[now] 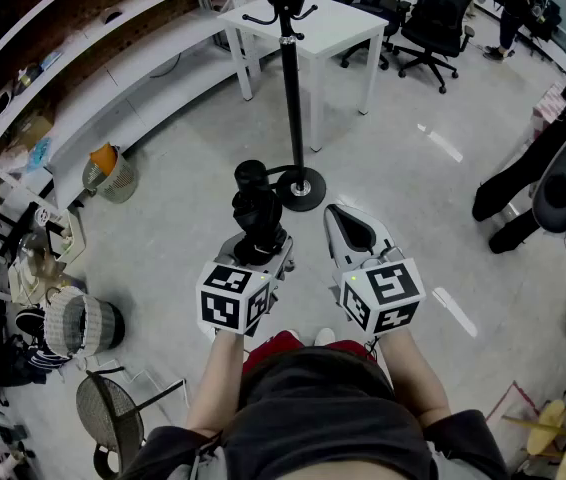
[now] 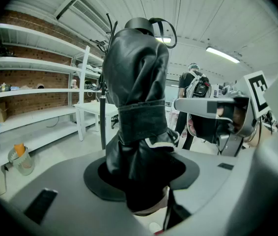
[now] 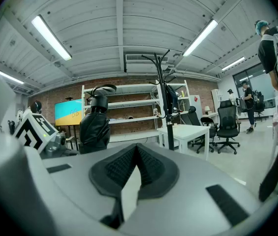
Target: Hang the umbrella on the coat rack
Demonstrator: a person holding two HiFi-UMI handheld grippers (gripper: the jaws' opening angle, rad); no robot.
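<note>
1. The left gripper (image 1: 259, 251) is sitting at the near centre-left. Its fingers (image 2: 227, 181) are pressing on the lower part of the umbrella (image 1: 255, 208) from both sides, standing partly apart around it.
2. The umbrella is black, folded and wrapped by its band. It is standing roughly upright out of the left gripper, above the floor (image 1: 183, 218), and a thin loop is showing at its upper end.
3. The right gripper (image 1: 351, 223) is sitting just to the right of the left gripper, at about the same distance from the person. Its fingers (image 3: 178, 191) are meeting at the tips, with nothing between them, and it is not touching the umbrella.
4. The coat rack (image 1: 290, 78) is standing on the floor farther away than both grippers. Its black pole is rising from a round base, with hooks at the top. The umbrella is not touching it.
5. A white worktop (image 1: 333, 23) is standing just behind the coat rack, with black office chairs (image 1: 433, 18) to its far right.
6. White shelves (image 1: 113, 78) are running along the brick wall on the left.
7. A floor fan (image 1: 103, 408) is lying at the near left, and another person (image 1: 523, 183) is standing at the right edge.
</note>
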